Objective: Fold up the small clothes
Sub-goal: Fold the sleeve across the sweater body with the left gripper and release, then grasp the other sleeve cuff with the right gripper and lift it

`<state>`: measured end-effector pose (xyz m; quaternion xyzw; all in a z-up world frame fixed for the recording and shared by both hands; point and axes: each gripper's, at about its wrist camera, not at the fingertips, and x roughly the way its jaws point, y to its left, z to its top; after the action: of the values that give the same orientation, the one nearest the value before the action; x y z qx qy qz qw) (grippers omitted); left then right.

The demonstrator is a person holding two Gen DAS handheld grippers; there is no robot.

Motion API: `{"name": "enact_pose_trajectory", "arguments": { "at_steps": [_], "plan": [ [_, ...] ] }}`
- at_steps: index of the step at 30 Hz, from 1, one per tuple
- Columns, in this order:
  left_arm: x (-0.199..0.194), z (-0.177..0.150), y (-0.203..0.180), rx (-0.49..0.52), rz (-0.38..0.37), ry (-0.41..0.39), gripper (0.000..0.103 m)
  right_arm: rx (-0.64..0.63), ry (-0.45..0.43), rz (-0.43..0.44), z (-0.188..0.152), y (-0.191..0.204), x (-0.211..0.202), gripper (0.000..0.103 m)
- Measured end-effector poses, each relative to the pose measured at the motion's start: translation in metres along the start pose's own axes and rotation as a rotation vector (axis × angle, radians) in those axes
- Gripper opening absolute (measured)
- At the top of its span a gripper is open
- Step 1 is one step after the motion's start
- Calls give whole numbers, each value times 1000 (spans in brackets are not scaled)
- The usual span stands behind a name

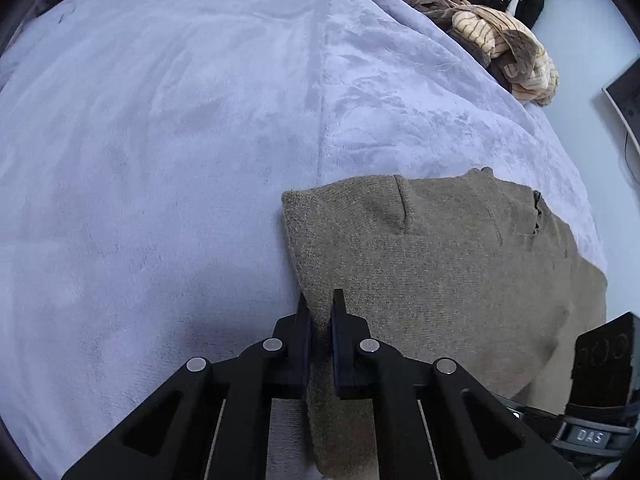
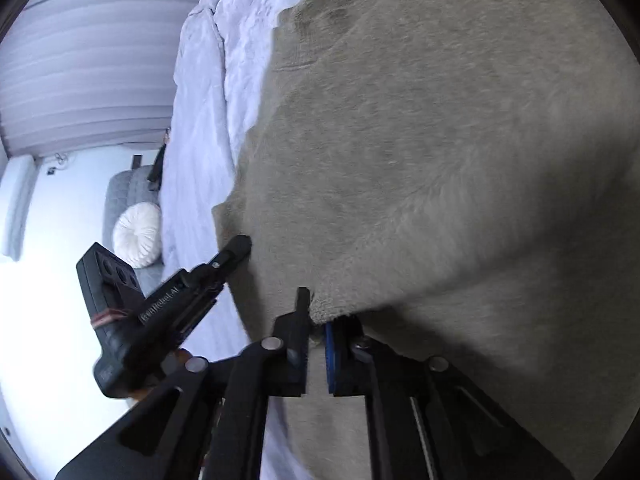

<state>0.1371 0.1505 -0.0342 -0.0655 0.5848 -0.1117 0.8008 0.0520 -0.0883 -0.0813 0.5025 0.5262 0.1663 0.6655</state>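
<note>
On the blanket (image 1: 160, 160), sweater (image 1: 440, 260) lies crosswise (both claws pinching).

A pale lilac plush blanket (image 1: 180, 140) covers the bed. Long pleated curtains (image 2: 92, 60) hang behind it. A grey upholstered seat (image 2: 128, 196) carries a round white cushion (image 2: 138, 234). The floor (image 2: 52, 280) is bright white.

Left wrist view: knit garment (image 1: 432, 264) lies on the bed blanket (image 1: 160, 160) at lower right, its left edge between the left claw (image 1: 321, 312) fingers at bottom centre, clothes pile (image 1: 488, 36) on the blanket at upper right.
</note>
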Motion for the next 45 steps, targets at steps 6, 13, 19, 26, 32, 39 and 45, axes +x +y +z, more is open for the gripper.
{"name": "enact_pose_trajectory", "arguments": {
  "at_steps": [6,13,19,26,32,39,45],
  "plan": [
    [13,-4,7,-2,1,13,10,21,52,-81,-15,-21,15,7],
    [-25,-6,-5,20,28,-56,10,-79,-119,-223,7,-36,-95,67],
    [-18,-10,-34,58,68,-67,10,130,-257,-243,56,-93,-159,49],
    [7,-27,-23,128,222,-37,14,-25,-225,-509,60,-76,-156,10],
    [-39,-19,-3,26,261,-89,24,33,-278,-526,42,-88,-197,13],
    [-31,-29,-48,105,192,-74,24,-148,-300,-509,55,-55,-191,17],
    [5,-53,-56,117,230,-68,24,-111,-242,-511,63,-75,-161,16]
  ]
}}
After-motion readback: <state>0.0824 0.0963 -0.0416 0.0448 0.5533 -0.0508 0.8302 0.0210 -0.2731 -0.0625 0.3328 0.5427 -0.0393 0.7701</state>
